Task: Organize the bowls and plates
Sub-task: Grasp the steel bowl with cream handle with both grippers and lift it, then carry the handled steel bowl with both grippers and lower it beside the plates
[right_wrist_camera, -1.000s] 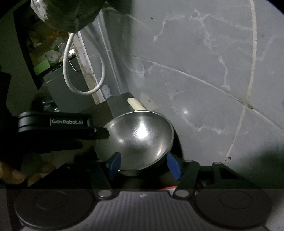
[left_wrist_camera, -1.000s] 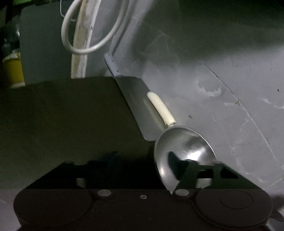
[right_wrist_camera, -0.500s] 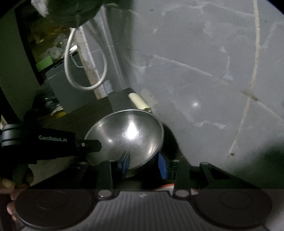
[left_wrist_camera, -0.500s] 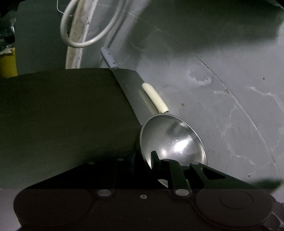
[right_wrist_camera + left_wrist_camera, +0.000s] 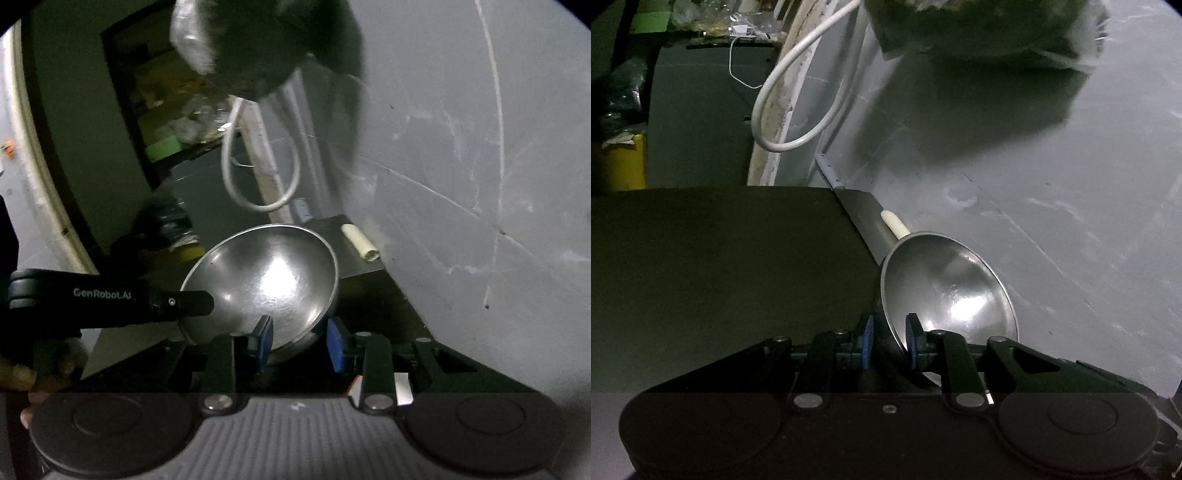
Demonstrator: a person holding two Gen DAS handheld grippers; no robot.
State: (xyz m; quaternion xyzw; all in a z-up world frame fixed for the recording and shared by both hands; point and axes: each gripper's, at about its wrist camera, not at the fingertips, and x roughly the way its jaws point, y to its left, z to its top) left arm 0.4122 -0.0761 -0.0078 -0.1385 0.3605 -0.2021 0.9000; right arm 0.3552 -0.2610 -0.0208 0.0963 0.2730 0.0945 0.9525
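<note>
Dim light. A scuffed grey wall (image 5: 1052,192) stands beside a dark bench (image 5: 720,266). A white cable (image 5: 798,110) loops down a pale post (image 5: 262,162). A yellow bin (image 5: 622,166) sits beyond, under a cluttered shelf (image 5: 173,122).

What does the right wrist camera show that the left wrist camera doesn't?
Only the right wrist view shows the left gripper from the side, reaching to the steel bowl's rim, with part of the person's hand behind it, and the right gripper, its jaws closing astride the near rim. Only the left wrist view shows a yellow container at far left and the left gripper's blue pads at the bowl's edge. Both show the bowl, the cream tube, the dark tabletop and the looped white cable.
</note>
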